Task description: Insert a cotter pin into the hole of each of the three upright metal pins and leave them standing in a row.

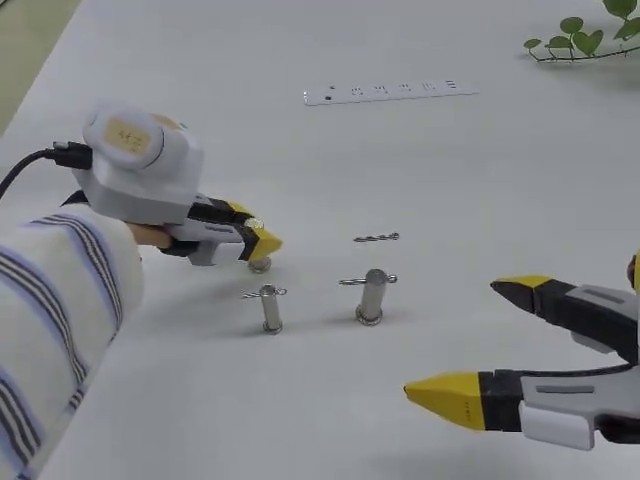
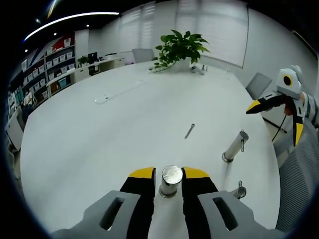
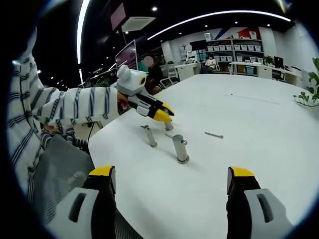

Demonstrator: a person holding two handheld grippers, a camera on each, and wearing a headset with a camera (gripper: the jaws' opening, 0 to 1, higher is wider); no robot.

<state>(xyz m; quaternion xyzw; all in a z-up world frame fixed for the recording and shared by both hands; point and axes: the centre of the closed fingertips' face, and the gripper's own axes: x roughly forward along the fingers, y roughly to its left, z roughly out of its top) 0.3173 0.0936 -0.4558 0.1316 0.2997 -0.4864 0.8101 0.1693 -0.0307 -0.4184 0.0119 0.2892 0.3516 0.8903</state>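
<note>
Three metal pins stand upright on the white table [image 1: 450, 170]. My left gripper [image 1: 262, 243] is shut on the left-most pin [image 1: 258, 263], its yellow-tipped jaws pressing either side of the pin [image 2: 171, 180]. The middle pin [image 1: 270, 308] and the right pin [image 1: 371, 297] each carry a cotter pin [image 1: 367, 280] through the top. A loose cotter pin [image 1: 376, 238] lies flat behind them. My right gripper [image 1: 460, 340] hovers open at the lower right, apart from the pins [image 3: 179, 148], jaws spread wide with nothing between them.
A white power strip [image 1: 388, 91] lies at the table's far side. A green plant [image 1: 590, 35] sits at the far right corner. The table's left edge [image 1: 40, 60] runs diagonally. A striped sleeve [image 1: 55, 320] covers the near left.
</note>
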